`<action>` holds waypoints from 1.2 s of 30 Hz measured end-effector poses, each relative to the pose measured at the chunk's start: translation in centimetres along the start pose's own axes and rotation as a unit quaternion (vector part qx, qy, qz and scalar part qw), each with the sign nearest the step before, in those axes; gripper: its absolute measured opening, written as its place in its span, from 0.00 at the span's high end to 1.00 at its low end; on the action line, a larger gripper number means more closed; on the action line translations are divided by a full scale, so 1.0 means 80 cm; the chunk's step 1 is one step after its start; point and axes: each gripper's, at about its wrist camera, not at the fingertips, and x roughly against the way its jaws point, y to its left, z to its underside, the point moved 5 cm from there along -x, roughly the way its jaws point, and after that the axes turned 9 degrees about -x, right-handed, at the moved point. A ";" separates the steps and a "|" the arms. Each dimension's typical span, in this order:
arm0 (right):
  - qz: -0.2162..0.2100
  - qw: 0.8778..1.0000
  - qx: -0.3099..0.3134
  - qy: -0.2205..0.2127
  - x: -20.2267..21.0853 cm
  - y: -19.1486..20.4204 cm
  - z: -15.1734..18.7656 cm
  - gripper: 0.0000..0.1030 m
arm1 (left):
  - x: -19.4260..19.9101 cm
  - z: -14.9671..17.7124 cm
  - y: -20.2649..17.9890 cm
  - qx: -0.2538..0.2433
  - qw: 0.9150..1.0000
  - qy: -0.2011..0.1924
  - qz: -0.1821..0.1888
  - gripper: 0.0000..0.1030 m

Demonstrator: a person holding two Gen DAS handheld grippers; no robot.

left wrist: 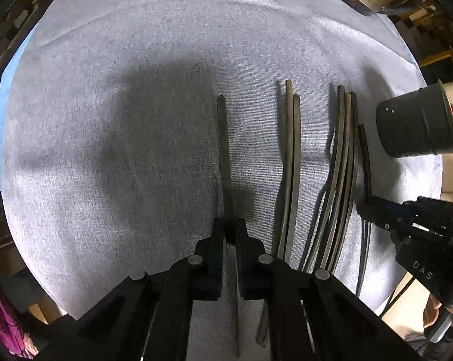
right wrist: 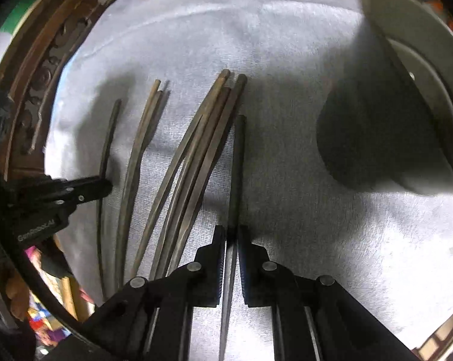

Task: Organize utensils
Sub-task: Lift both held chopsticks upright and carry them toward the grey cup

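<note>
- Chopsticks are laid out on a grey cloth point(left wrist: 136, 60) that covers the counter.
- One dark holder cup point(left wrist: 416, 123) is seen lying on its side at the right edge of the left wrist view. Its open mouth is turned to the right, away from the sticks. What is inside it cannot be told.
- In the right wrist view the same cup is only seen as a big blurred shape at the upper right.
- Every stick is laid with its long side running from the near edge of the cloth to the far edge. The thick ends are pointed away from the cameras.
- A single dark chopstick point(left wrist: 225, 150) is held by the left gripper point(left wrist: 229, 225). The fingers point(left wrist: 217, 240) are closed tight on it, a bit below its middle. Its thin end is passed back between the fingers, under the camera.
- This stick is kept apart, left of all the others.
- A pair of brown chopsticks point(left wrist: 291, 156) is laid just to the right of it.
- A bunch of brown chopsticks point(left wrist: 343, 162) is laid further right, close together and touching.
- Another dark chopstick point(right wrist: 237, 165) is held by the right gripper point(right wrist: 232, 231). Its fingers point(right wrist: 219, 246) are closed tight on the lower part of the stick.
- This stick is placed just beside the right side of the bunch.
</note>
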 end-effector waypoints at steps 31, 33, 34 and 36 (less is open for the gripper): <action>0.040 0.843 -0.075 -0.532 0.210 -0.037 0.128 0.93 | 0.159 0.073 0.016 0.048 0.866 -0.491 -0.083 0.95; 0.037 0.844 -0.074 -0.530 0.211 -0.034 0.129 0.93 | 0.160 0.084 0.014 0.048 0.866 -0.492 -0.082 0.95; 0.037 0.844 -0.073 -0.530 0.210 -0.036 0.135 0.93 | 0.162 0.090 0.015 0.048 0.863 -0.495 -0.085 0.94; 0.031 0.844 -0.074 -0.530 0.212 -0.053 0.154 0.93 | 0.165 0.104 0.012 0.049 0.863 -0.497 -0.083 0.94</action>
